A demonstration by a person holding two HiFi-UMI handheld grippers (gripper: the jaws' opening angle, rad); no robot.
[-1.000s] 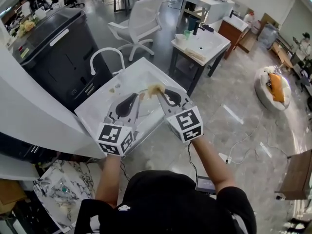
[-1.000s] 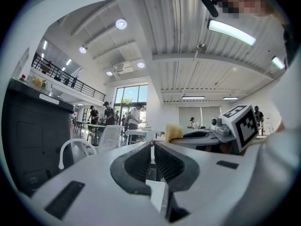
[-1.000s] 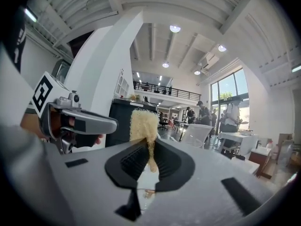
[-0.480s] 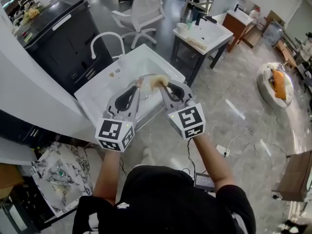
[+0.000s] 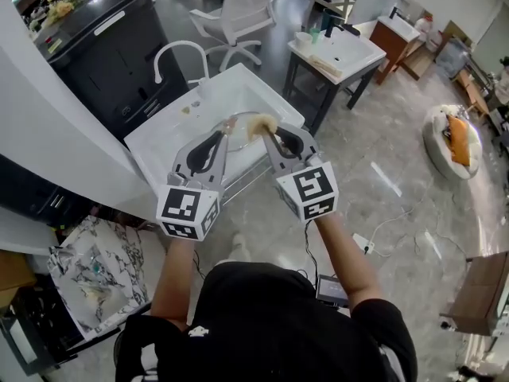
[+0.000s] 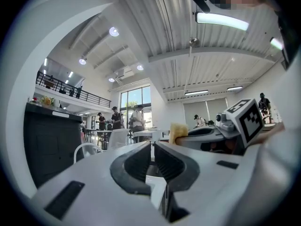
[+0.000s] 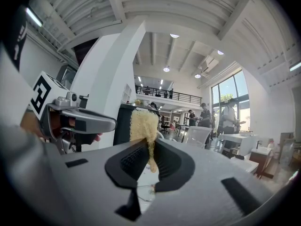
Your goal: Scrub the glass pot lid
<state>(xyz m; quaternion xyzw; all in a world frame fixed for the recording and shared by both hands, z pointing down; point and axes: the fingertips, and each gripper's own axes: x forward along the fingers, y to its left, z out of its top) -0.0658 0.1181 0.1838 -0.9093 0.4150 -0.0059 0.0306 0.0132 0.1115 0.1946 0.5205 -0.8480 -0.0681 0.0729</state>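
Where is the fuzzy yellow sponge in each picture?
Head view: fuzzy yellow sponge, upper middle.
Left gripper view: sponge just right of centre.
Right gripper view: sponge at centre, pinched between the jaws.
Shared landmark: white swivel chair.

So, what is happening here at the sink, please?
A person stands at a white sink with a tool in each hand. The right tool is closed on a yellowish sponge and holds it by the glass pot lid, which is raised above the basin. The left tool has its jaws nearly together, apparently on the lid's edge, though the clear glass is hard to see there.
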